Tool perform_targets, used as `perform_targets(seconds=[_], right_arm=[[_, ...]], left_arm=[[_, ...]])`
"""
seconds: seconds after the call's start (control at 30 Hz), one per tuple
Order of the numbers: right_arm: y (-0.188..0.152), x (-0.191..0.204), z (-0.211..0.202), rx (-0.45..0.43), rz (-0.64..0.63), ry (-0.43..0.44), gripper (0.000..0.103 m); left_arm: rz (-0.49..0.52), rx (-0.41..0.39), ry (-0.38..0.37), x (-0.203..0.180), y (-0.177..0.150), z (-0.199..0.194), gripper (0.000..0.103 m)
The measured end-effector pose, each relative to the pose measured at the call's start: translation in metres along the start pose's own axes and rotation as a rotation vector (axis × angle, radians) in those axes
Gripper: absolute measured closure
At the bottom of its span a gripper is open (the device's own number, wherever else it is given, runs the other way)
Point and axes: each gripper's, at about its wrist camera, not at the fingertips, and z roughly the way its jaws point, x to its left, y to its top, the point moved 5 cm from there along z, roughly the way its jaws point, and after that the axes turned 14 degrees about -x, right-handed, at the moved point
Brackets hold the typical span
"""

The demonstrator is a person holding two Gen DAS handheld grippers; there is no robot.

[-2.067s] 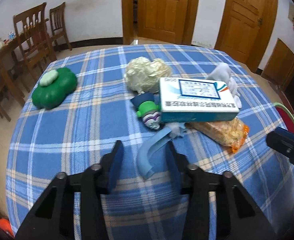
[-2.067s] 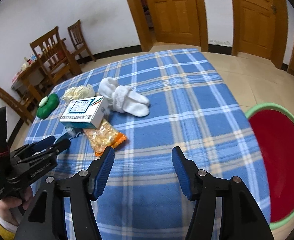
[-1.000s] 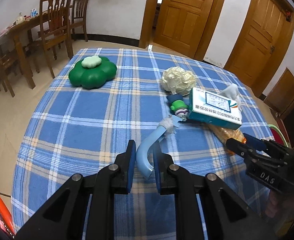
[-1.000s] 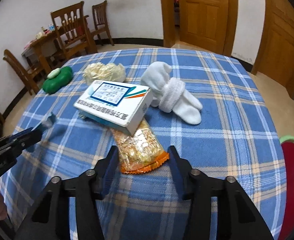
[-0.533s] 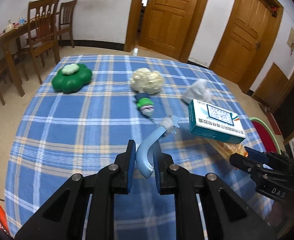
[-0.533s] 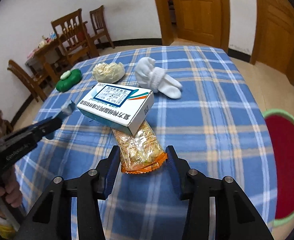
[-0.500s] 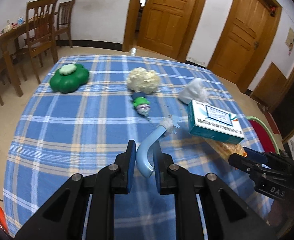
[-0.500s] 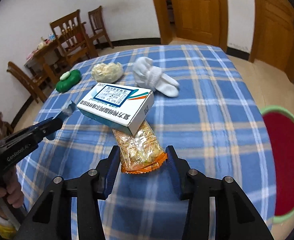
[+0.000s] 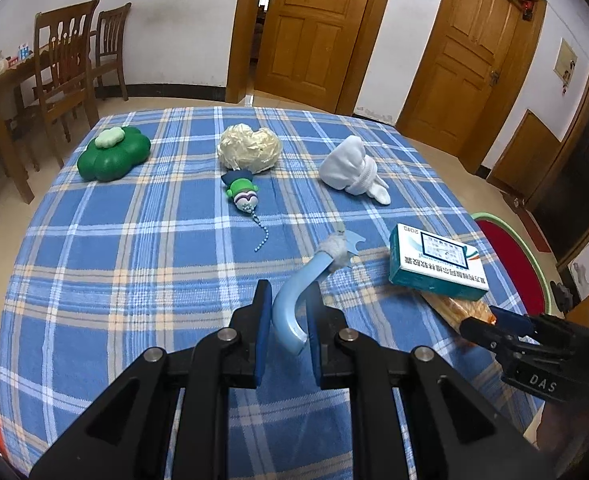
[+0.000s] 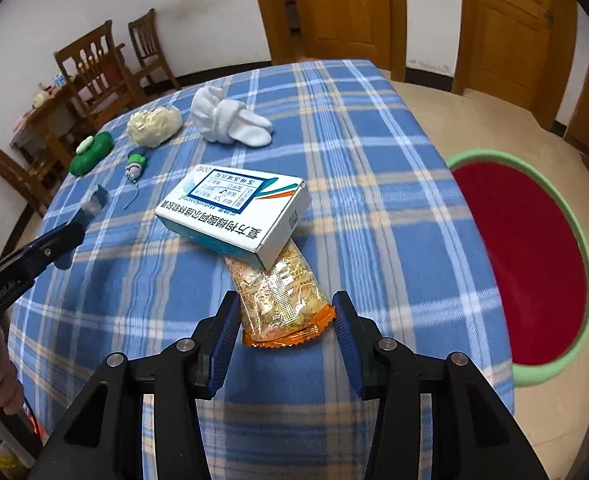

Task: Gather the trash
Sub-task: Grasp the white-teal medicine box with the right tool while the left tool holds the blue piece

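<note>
A: So, from the left wrist, what have the left tongs got?

B: They are clamped on a curved pale-blue plastic piece, gripped near its lower bend. Its taped far end sticks up and forward, past the tips.

A: And around them?

B: Ahead lies the blue plaid worktop. Straight beyond the tips sits a small green-capped toy with a bead chain, and past that a crumpled cream-coloured wad. Far ahead to the left is a green flower-shaped object; ahead to the right, a rolled white sock. Nearer on the right, a white-and-teal box rests on an orange snack packet, and the right tongs reach that packet's near end. A red basin with a green rim shows beyond the worktop's right edge.

A: Now the right wrist.

B: The right tongs stand apart, one finger on either side of the snack packet's near end. Whether the pads touch the wrapper, I cannot tell. The box lies tilted across the packet's far end, just ahead of the tips.

A: Anything else there?

B: The sock and the wad lie well ahead, the toy and green object ahead to the left. The left tongs come in from the left with the blue piece at their tip. The basin sits off to the right, beside the worktop.
</note>
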Motion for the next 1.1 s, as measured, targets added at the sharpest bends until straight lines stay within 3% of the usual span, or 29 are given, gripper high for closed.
perform_targets(seconds=[0.17, 0.3, 0.47, 0.63, 0.83, 0.97, 1.1], right_arm=[[-0.007, 0.006, -0.006, 0.019, 0.005, 0.053, 0.050], [-0.006, 0.009, -0.008, 0.004, -0.007, 0.066, 0.029], [0.008, 0.022, -0.012, -0.053, -0.088, 0.062, 0.022], [0.021, 0.047, -0.007, -0.096, -0.241, 0.089, 0.022], [0.020, 0.073, 0.014, -0.052, -0.417, 0.114, 0.022], [0.017, 0.077, 0.024, -0.037, -0.470, 0.102, 0.022], [0.019, 0.078, 0.025, -0.038, -0.451, 0.109, 0.035]], left_arm=[[-0.010, 0.003, 0.012, 0.006, -0.004, -0.002, 0.087], [-0.024, 0.000, 0.022, 0.014, -0.005, -0.002, 0.087], [-0.043, -0.001, 0.037, 0.023, -0.005, -0.003, 0.087], [-0.066, -0.007, 0.049, 0.031, -0.003, -0.004, 0.087], [-0.079, -0.011, 0.061, 0.037, 0.000, -0.008, 0.087], [-0.093, -0.011, 0.068, 0.041, 0.001, -0.009, 0.087], [-0.098, -0.015, 0.069, 0.041, 0.004, -0.013, 0.087]])
